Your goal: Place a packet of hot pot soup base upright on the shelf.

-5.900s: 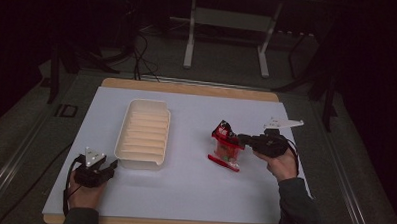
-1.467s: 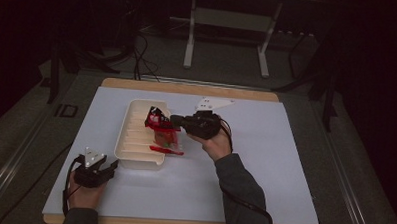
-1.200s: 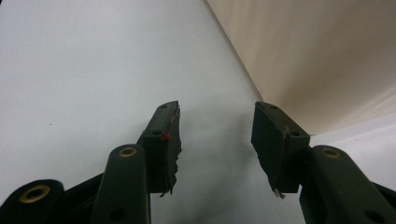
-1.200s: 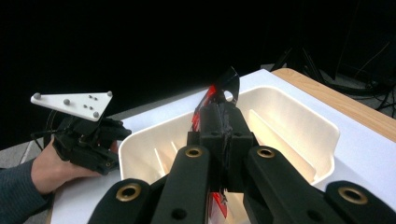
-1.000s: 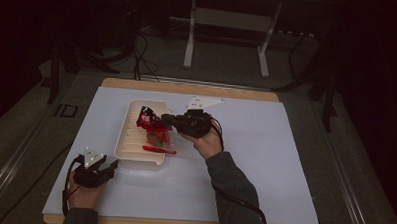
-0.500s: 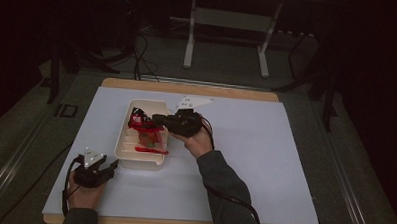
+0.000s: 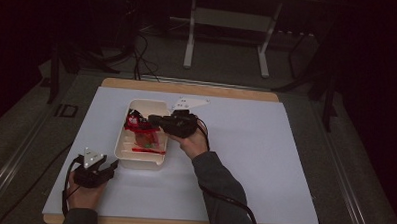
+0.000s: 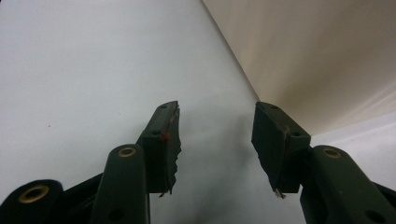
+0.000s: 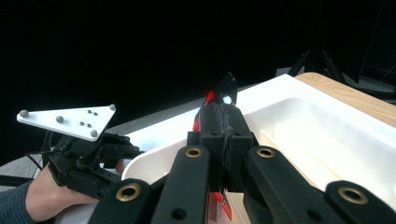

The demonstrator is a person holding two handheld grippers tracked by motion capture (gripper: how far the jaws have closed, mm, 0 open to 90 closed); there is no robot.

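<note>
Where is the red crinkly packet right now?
In the high view the red packet hangs over the white tray, left of centre on the table, pinched in the shut jaws of the right gripper.

A white ribbed plastic tray sits left of centre on the table, holding a red-and-clear crinkled packet; the left gripper rests near the tray's front-left corner.

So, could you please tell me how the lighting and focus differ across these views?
High view: dim, the room black around the lit white table. Left gripper view: bright and even, the tray wall soft. Right gripper view: the tray glares white against black, the near jaws blurred.
</note>
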